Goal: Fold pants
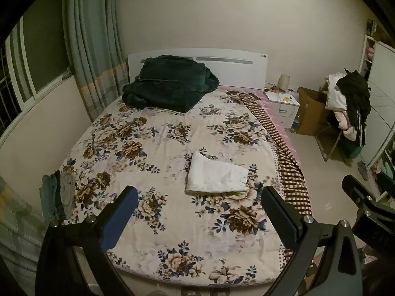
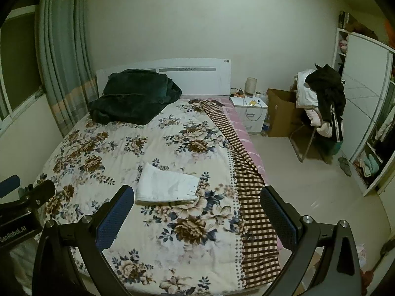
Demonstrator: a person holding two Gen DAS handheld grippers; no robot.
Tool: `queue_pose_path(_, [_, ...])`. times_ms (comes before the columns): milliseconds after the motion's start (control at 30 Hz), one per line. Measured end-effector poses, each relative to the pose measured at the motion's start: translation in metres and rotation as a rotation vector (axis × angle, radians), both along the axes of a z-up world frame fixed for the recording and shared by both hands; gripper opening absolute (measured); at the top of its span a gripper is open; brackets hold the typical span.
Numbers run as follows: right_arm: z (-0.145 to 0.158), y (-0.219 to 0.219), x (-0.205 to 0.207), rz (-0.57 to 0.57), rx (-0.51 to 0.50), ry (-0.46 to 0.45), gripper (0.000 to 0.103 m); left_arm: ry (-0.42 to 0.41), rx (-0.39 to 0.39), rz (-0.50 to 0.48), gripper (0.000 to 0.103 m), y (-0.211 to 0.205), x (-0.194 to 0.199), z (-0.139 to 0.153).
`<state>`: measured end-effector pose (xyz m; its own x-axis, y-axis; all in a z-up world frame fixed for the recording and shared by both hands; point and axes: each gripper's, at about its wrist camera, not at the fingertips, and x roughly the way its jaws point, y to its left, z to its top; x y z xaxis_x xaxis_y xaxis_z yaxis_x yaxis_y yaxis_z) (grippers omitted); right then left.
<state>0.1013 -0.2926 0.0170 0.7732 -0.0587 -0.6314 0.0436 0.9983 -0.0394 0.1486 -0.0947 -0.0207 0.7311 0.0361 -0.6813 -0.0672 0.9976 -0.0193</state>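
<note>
The white cotton pants (image 1: 217, 176) lie as a compact folded rectangle on the floral-printed quilt of the bed (image 1: 158, 133), ahead of the left claw (image 1: 197, 219) and slightly toward its right finger; from the right claw (image 2: 197, 218) they sit ahead and toward its left finger. Both claws are spread wide and empty, held above the foot of the bed, well apart from the cloth. Judging by the neat stacked layers, the folding looks finished, with little or nothing left beyond perhaps smoothing.
</note>
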Motion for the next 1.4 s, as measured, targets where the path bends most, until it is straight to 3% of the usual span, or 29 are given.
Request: queue_pose_path(1400, [-0.01, 0.008, 0.022, 0.034, 0.022, 0.023, 0.103, 0.009, 0.001, 0.011, 0.102, 0.015, -0.003, -0.004])
